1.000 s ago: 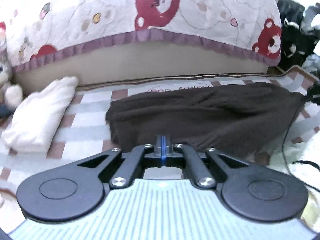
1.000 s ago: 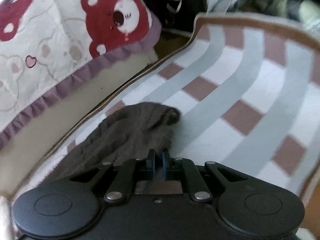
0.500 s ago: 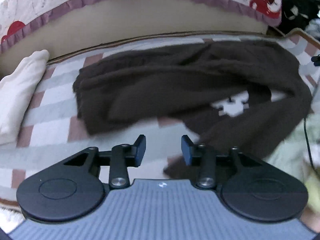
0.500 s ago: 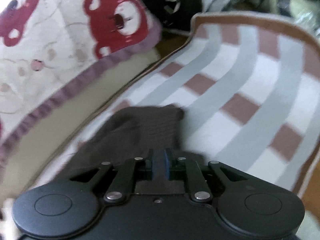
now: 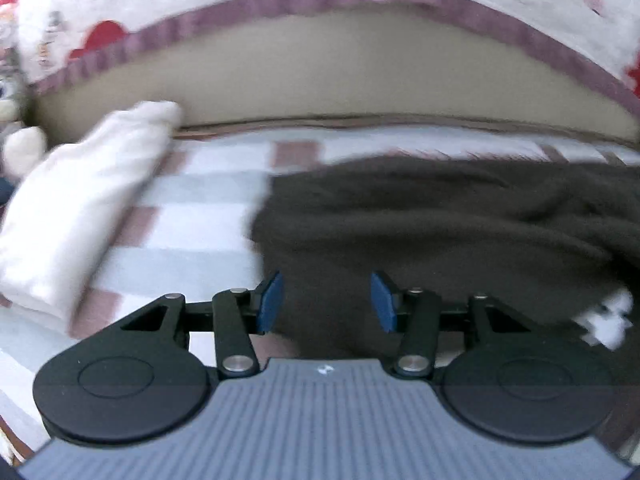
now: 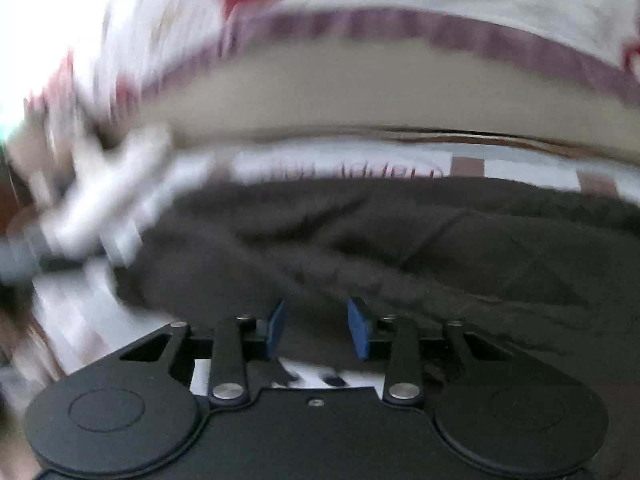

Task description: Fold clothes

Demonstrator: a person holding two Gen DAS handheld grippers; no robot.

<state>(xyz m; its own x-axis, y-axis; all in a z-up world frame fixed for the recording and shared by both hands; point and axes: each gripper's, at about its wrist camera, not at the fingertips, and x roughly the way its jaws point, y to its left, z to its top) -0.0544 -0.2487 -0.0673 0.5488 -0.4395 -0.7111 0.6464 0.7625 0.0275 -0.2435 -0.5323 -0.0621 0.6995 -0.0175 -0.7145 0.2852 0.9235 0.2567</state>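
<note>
A dark brown knitted garment [image 5: 440, 220] lies spread and rumpled on the checked mat [image 5: 200, 216]. My left gripper [image 5: 326, 300] hovers over the garment's near left edge, its jaws opening, blue pads apart with only the cloth below showing between them. In the right wrist view the same brown garment [image 6: 400, 240] fills the middle. There my right gripper [image 6: 316, 330] stands low over its near edge, jaws opening, and nothing is pinched between the pads. Both views are blurred by motion.
A folded white cloth [image 5: 84, 208] lies on the mat to the left of the garment. Behind runs a bed side [image 5: 320, 76] under a bear-print quilt with a purple frill [image 5: 280, 4]. A soft toy [image 5: 16, 136] sits at the far left.
Both grippers were shut on the brown garment, then let it go and opened. The garment dropped onto the mat. The right view swung round from the mat's corner to face the bed.
</note>
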